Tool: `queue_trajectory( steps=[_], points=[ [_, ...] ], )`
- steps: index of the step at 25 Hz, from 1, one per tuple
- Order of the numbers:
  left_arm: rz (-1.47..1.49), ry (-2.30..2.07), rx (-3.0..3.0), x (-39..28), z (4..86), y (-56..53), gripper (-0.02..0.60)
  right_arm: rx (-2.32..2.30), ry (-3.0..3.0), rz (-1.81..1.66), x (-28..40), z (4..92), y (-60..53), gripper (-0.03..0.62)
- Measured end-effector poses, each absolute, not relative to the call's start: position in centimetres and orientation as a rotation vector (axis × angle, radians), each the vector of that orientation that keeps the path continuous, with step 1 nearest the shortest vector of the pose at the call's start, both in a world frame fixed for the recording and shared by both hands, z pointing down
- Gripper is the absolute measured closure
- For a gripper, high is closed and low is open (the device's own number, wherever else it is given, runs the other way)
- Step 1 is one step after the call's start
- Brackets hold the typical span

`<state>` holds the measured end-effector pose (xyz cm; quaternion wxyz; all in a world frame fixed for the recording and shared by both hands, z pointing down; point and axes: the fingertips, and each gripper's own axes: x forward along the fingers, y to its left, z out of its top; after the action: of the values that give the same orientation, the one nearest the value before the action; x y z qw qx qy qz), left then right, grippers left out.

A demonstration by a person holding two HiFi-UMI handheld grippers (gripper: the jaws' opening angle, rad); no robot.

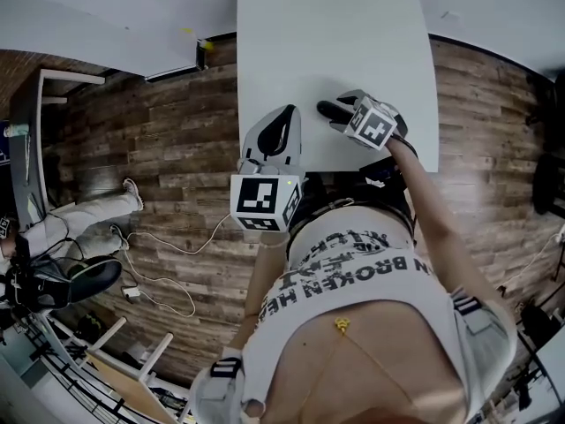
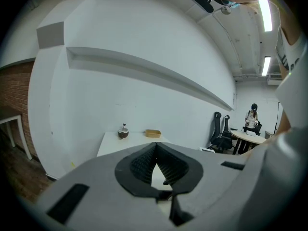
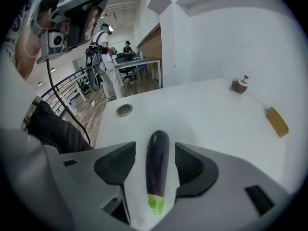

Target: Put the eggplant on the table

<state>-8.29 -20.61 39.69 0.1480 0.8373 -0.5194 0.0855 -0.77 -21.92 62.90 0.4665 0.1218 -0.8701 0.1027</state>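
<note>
A dark purple eggplant (image 3: 157,162) with a green stem end lies on the white table (image 3: 202,114), its stem pointing towards the camera. My right gripper (image 3: 155,149) hangs just above it, open, jaws wide on either side and pads clear of the skin. In the head view the eggplant's (image 1: 328,110) dark tip pokes out left of the right gripper (image 1: 351,115) near the table's front edge. My left gripper (image 1: 281,132) is held over the front left corner of the table (image 1: 335,42). Its fingertips (image 2: 155,147) meet, shut on nothing.
At the table's far end stand a small brown bowl (image 3: 238,85) and a yellow-brown tray (image 3: 277,121). A round cable hole (image 3: 124,110) sits in the tabletop at the left. Wood floor with cables and chairs surrounds the table. People stand at desks far behind.
</note>
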Motion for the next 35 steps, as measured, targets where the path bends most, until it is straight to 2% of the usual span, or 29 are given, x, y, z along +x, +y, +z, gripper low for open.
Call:
queue_trajectory(
  steps=[3,8,13,23,35],
  points=[
    [0.25,-1.489,2.412,-8.1,39.8,-20.5,0.577,0.298,-2.16,0.208,-0.9,61.5,-22.1,0.345],
    [0.255,-1.474,2.422,-7.3,40.0,-20.3,0.577,0.308,-2.178,0.153,-0.3,59.8,-21.9,0.485],
    [0.259,-1.464,2.435,-6.9,39.6,-20.1,0.577,0.326,-2.228,0.12,0.0,57.8,-21.3,0.579],
    [0.245,-1.438,2.437,-5.9,39.7,-19.9,0.577,0.393,-2.362,0.119,1.6,54.8,-20.7,0.585],
    [0.219,-1.394,2.472,-3.9,38.9,-19.6,0.577,0.542,-2.633,0.1,1.9,46.7,-20.6,0.585]
  ],
)
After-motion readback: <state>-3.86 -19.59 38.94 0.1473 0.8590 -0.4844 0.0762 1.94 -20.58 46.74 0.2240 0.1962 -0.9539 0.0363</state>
